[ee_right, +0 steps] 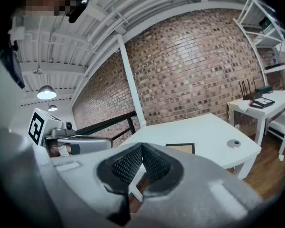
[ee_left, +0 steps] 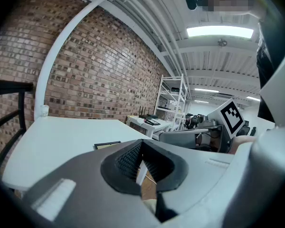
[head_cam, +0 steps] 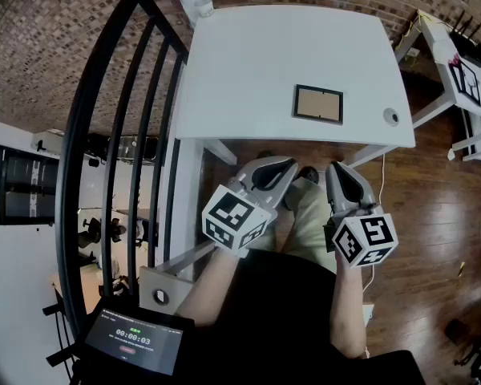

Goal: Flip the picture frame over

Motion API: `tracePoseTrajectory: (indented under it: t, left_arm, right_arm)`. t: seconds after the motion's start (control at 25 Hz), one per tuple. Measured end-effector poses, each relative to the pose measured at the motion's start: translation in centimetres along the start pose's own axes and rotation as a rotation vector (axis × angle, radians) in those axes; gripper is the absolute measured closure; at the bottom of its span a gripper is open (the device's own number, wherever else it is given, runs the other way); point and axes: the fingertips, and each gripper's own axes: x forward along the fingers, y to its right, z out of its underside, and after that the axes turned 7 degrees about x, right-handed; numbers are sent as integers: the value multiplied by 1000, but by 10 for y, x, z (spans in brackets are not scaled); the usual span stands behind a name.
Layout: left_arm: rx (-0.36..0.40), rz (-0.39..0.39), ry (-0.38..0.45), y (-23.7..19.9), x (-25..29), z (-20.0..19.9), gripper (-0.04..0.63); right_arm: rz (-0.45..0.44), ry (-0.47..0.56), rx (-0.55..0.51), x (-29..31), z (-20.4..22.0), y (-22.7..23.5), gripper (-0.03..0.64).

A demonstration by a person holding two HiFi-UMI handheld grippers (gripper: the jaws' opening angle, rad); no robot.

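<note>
A small black picture frame (head_cam: 318, 103) lies flat on the white table (head_cam: 248, 70), with a tan panel facing up. It also shows low in the left gripper view as the frame (ee_left: 107, 145) and in the right gripper view as the frame (ee_right: 181, 148). Both grippers hang in front of the table's near edge, over the person's lap, well short of the frame. My left gripper (head_cam: 282, 168) has its jaws together with nothing in them, and its tips (ee_left: 141, 144) meet. My right gripper (head_cam: 341, 173) is shut and empty too, tips (ee_right: 142, 147) closed.
A black metal railing (head_cam: 120, 135) runs along the table's left side. The table has a round cable hole (head_cam: 391, 117) near its right corner and a small white cup (head_cam: 202, 6) at its far left. A second white table (head_cam: 465, 62) stands to the right. A timer tablet (head_cam: 132, 339) sits at lower left.
</note>
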Motion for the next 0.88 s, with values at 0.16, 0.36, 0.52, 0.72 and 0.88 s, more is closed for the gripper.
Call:
tracePoseTrajectory:
  t: [0.16,0.36,0.52,0.72,0.88]
  left_arm:
    - [-21,3,-11,-7,13,13,580]
    - [-57,14,-41,-16,24,23,580]
    - [-89,17,-68,-24,31,34,580]
    - [-124,15,-100,-33,37,52,580]
    - [-133,19,-113,-39,42,60,580]
  right_arm:
    - [14,-24,5,11,8,18,624]
    - [24,-62,25,26,15,28,625]
    - [30,-97,45,37,26,34,625]
    - [43,-145,78,45,47,44,624]
    - [50,-157,87,54,52,50,626]
